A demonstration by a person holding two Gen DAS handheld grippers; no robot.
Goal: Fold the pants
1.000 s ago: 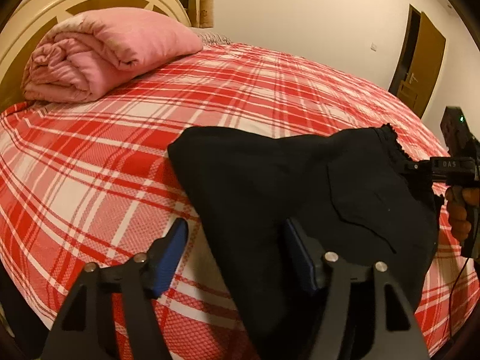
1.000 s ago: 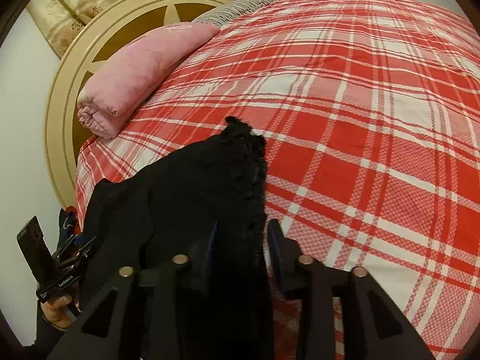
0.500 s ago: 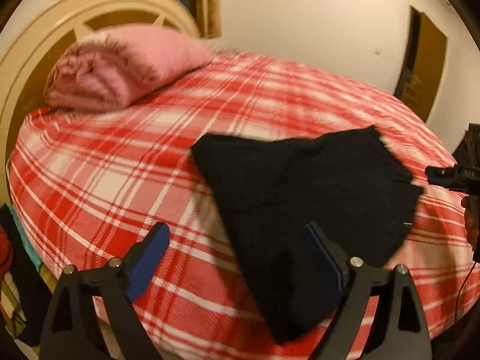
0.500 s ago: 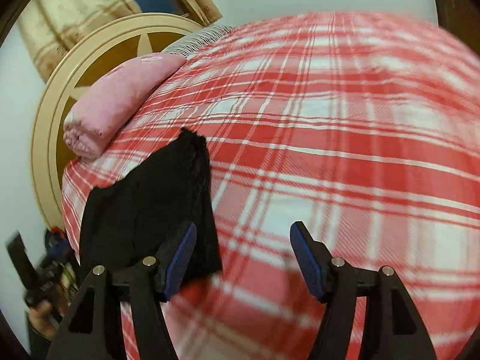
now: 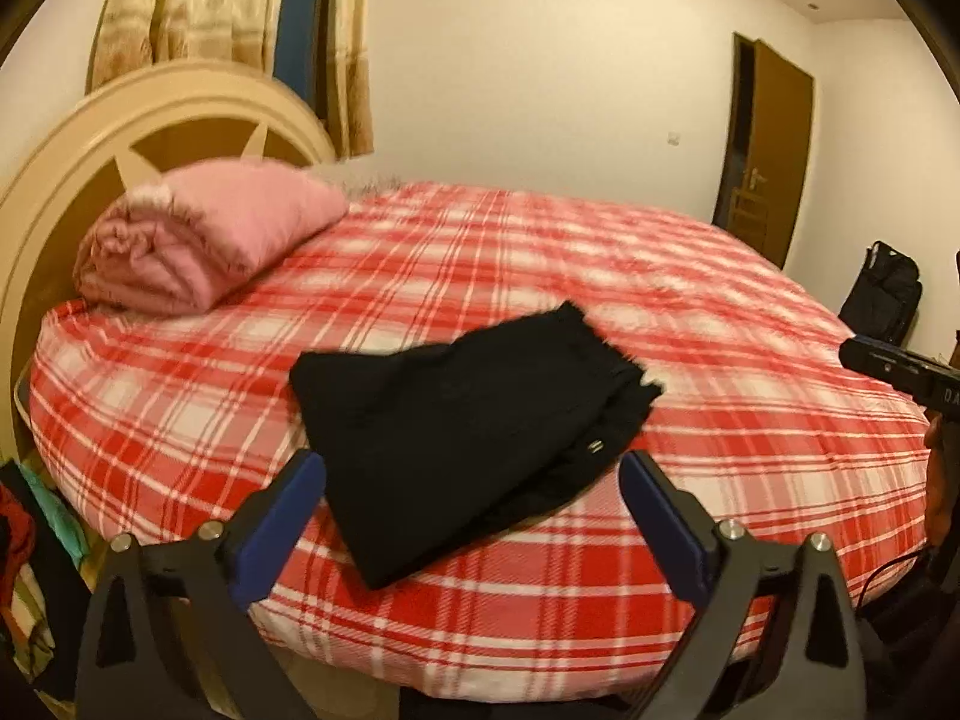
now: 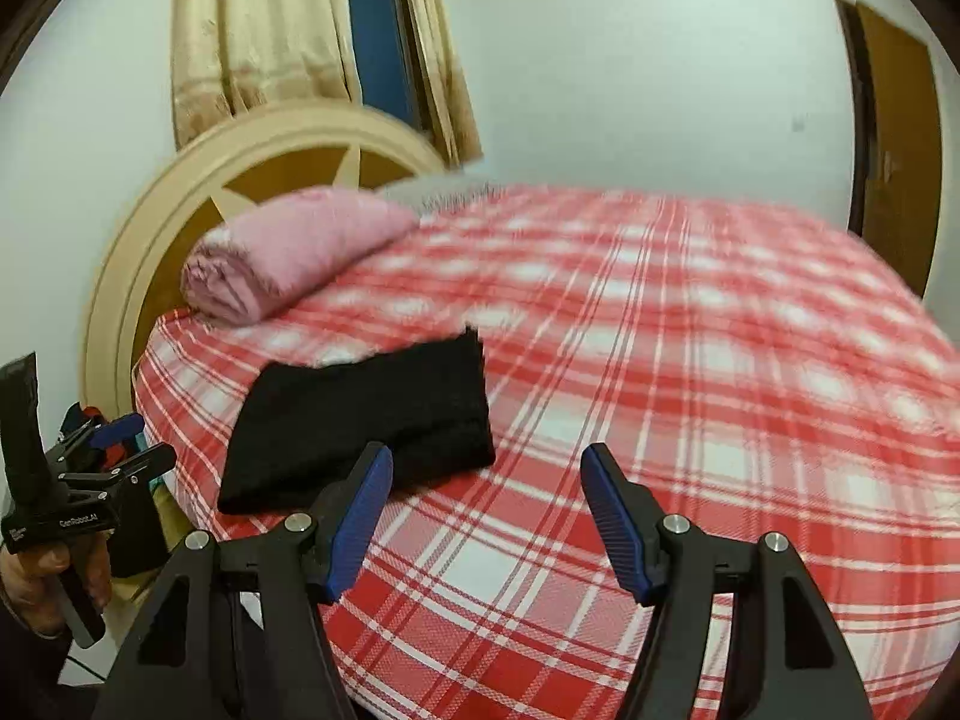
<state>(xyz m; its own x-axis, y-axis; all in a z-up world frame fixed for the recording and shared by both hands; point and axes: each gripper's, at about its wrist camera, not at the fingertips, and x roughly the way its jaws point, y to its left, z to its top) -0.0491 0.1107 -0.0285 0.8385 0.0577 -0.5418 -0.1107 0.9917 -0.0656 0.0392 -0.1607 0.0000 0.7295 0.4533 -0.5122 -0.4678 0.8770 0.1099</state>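
Note:
Black pants point(image 5: 462, 420) lie folded into a compact stack near the front edge of the red plaid bed point(image 5: 600, 276); in the right wrist view the pants point(image 6: 366, 414) sit left of centre. My left gripper point(image 5: 474, 486) hangs open, drawn back from the bed, its blue pads apart on either side of the stack's near end with nothing held. My right gripper point(image 6: 486, 480) is open too, held off to the right of the pants over bare plaid. From the right wrist view, the left gripper point(image 6: 114, 444) shows at the far left in a hand.
A rolled pink blanket point(image 5: 204, 240) rests against the round cream headboard point(image 5: 90, 138). Curtains point(image 5: 228, 24) hang behind it. A brown door point(image 5: 774, 144) and a black bag point(image 5: 888, 288) stand at the right. Clothes point(image 5: 24, 540) are piled at the left bedside.
The right gripper let go of the pants and opened. Both grippers pulled back and up from the bed, leaving the folded pants lying flat.

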